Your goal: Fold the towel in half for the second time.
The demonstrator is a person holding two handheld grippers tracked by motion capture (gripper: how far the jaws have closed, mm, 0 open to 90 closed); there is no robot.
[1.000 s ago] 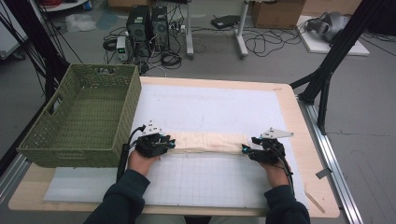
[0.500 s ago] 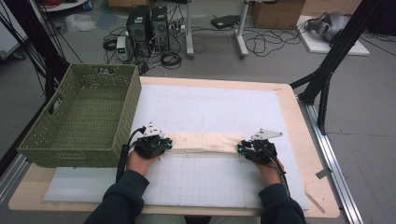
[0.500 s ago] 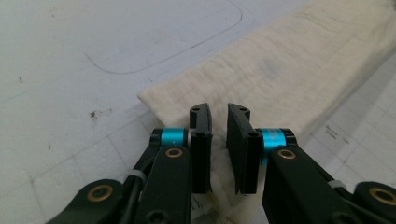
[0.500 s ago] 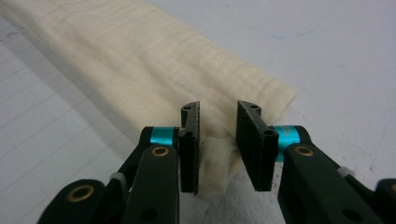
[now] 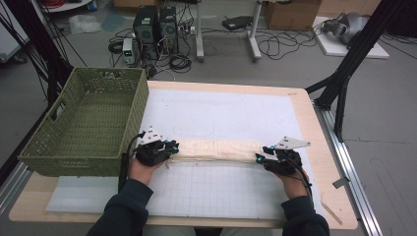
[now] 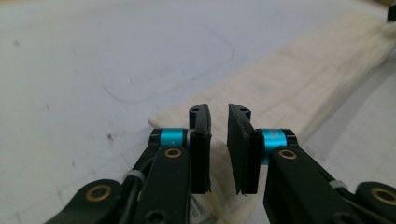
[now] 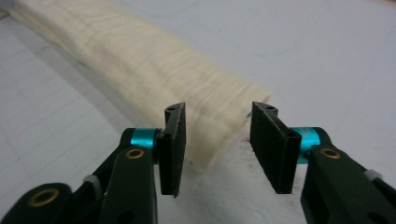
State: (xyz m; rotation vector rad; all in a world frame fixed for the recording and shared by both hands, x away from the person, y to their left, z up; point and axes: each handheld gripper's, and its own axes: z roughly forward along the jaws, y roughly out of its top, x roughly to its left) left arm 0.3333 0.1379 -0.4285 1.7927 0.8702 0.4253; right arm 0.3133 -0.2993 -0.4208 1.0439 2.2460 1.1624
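Both jaws had just been opening: left gripper (image 6: 218, 122) and right gripper (image 7: 218, 115) stood open over the folded towel (image 5: 216, 150) ends. Closing too high risked snagging one layer, unfolding it.

Cream folded cloth (image 5: 215, 150): long narrow strip, lying flat across the white mat (image 5: 221, 113), left-right, near-centre of the table.

A wooden table (image 5: 322, 147) carries a white mat (image 5: 221, 113), a green basket (image 5: 88, 123) and a folded cream cloth (image 5: 216, 150).

Two hand-held claws, low and level.
Left claw (image 6: 218, 116): jaws narrowly parted, just opening. Right claw (image 7: 217, 114): jaws wider apart, just opening; forearms enter from below.
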